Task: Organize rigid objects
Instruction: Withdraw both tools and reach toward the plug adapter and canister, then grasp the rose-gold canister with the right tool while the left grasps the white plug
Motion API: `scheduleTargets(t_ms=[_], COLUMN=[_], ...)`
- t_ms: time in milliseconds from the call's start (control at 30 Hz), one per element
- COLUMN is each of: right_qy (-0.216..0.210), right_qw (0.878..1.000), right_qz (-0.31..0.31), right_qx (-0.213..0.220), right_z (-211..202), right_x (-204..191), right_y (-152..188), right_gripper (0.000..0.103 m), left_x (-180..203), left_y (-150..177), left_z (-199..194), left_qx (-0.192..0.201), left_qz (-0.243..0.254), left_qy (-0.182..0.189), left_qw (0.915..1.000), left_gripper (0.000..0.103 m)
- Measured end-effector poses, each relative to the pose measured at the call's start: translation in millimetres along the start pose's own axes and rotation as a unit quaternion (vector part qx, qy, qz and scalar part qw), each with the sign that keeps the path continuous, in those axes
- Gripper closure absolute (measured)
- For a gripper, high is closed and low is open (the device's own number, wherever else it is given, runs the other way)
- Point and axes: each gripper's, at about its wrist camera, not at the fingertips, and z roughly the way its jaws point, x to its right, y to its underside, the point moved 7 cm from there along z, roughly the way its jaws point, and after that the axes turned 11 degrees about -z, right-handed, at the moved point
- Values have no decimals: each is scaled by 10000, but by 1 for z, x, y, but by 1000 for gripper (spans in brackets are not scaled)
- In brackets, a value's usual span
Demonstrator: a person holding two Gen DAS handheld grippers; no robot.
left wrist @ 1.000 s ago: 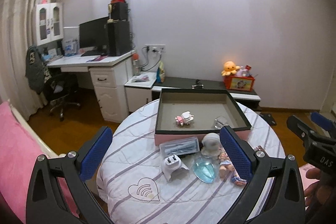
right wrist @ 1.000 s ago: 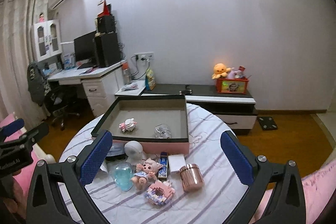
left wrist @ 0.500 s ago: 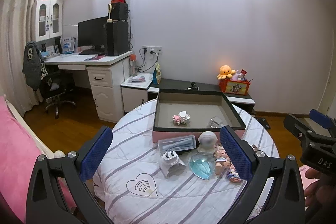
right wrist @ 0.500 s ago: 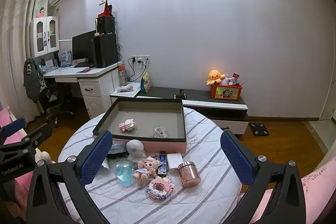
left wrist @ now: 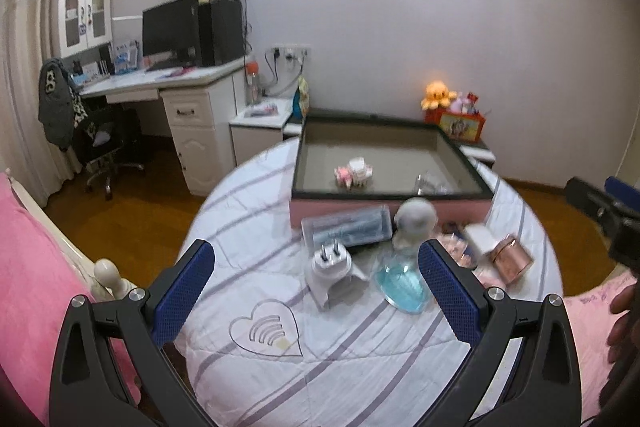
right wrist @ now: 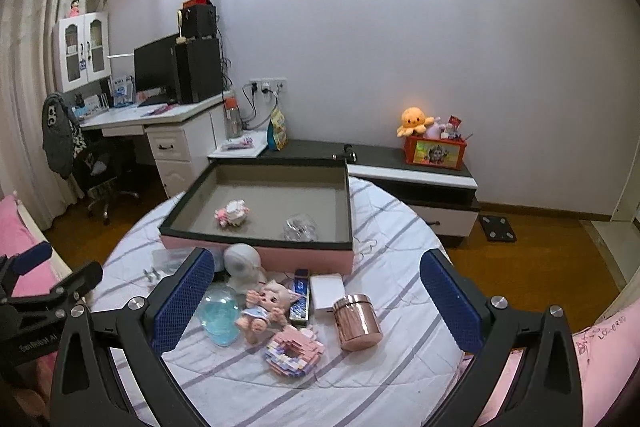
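A pink box with a dark rim (left wrist: pixel 390 209) (right wrist: pixel 256 255) sits at the back of a round table. In it lie a small pink toy (left wrist: pixel 354 173) (right wrist: pixel 232 213) and a clear item (right wrist: pixel 300 227). In front lie a white plug adapter (left wrist: pixel 330 267), a clear case (left wrist: pixel 346 229), a blue flask (left wrist: pixel 402 279) (right wrist: pixel 220 313), a white bust (right wrist: pixel 242 263), a doll (right wrist: pixel 266 309), a copper jar (right wrist: pixel 358 321), a white box (right wrist: pixel 328 287) and a block ring (right wrist: pixel 292 351). My left gripper (left wrist: pixel 316 295) and right gripper (right wrist: pixel 316 299) are open and empty, above the table's near side.
A white desk with monitor and speakers (left wrist: pixel 192 39) stands at the left, with an office chair (left wrist: pixel 100 147). A low cabinet (right wrist: pixel 412 175) with an orange plush stands behind the table. A pink bed (left wrist: pixel 28 267) lies at the left.
Both grippers have moved closer to the table and lower; the objects look larger. The left view has shifted right and is blurred. Both stay open.
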Motion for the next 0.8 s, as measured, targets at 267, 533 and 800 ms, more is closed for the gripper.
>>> scheduleTargets(t_ms=[267, 533, 800], right_qy=[100, -51, -389], right_qw=[9961, 9874, 9812], right_qz=[248, 331, 345], right_qx=[-845, -1548, -1860], right_z=[47, 94, 126], right_x=[27, 40, 36], right_y=[48, 86, 103], right_gripper=[0, 0, 15], left_x=[-7, -10, -13], left_y=[25, 40, 47], left_z=[60, 104, 128], left_qx=[-562, -933, -1219], left_qz=[-140, -307, -589], left_qy=[-213, -432, -307], left_qw=[9981, 9942, 9903], left_gripper=[0, 0, 1])
